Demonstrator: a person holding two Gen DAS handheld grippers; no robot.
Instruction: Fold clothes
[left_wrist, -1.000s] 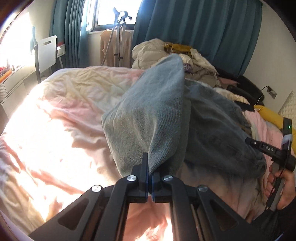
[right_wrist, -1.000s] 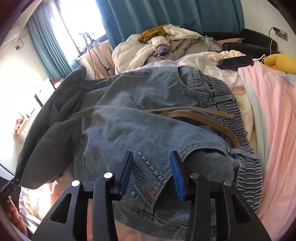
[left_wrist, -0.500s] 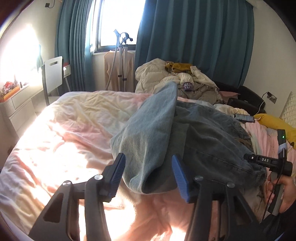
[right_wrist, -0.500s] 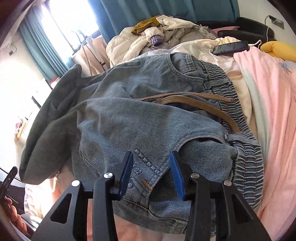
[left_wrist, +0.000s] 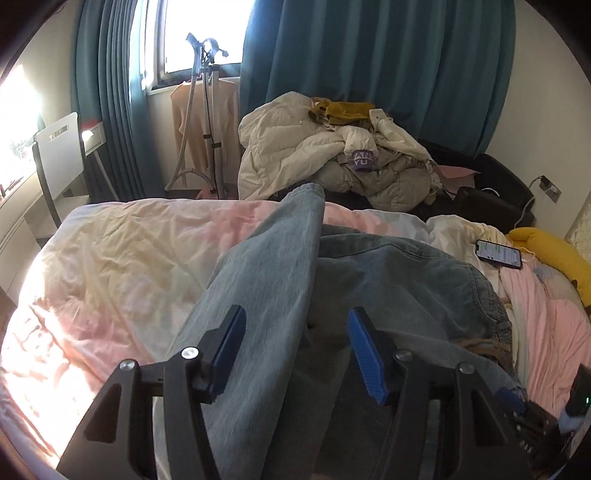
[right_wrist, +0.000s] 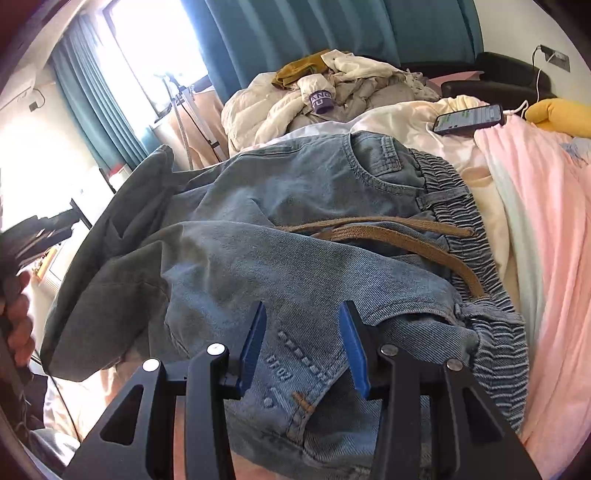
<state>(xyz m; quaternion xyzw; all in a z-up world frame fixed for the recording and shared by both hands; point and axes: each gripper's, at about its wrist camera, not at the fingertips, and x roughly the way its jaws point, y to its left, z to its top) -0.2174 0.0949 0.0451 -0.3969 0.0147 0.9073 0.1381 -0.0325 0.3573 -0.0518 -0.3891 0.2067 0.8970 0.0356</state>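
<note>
A pair of blue jeans lies folded on the bed, its elastic waistband to the right and a brown drawstring across it. In the left wrist view the folded leg runs away from me toward the foot of the bed. My left gripper is open and empty above the leg's near end. My right gripper is open over the denim near the front pocket, holding nothing.
The bed has a pink and cream cover. A phone on a charging cable and a yellow pillow lie at the right. A heap of clothes sits beyond the bed, with a garment steamer and chair by the window.
My left gripper was shut on the jeans leg a second ago; it has opened, let the leg drop onto the bed and pulled back and up. The right gripper stayed open.
</note>
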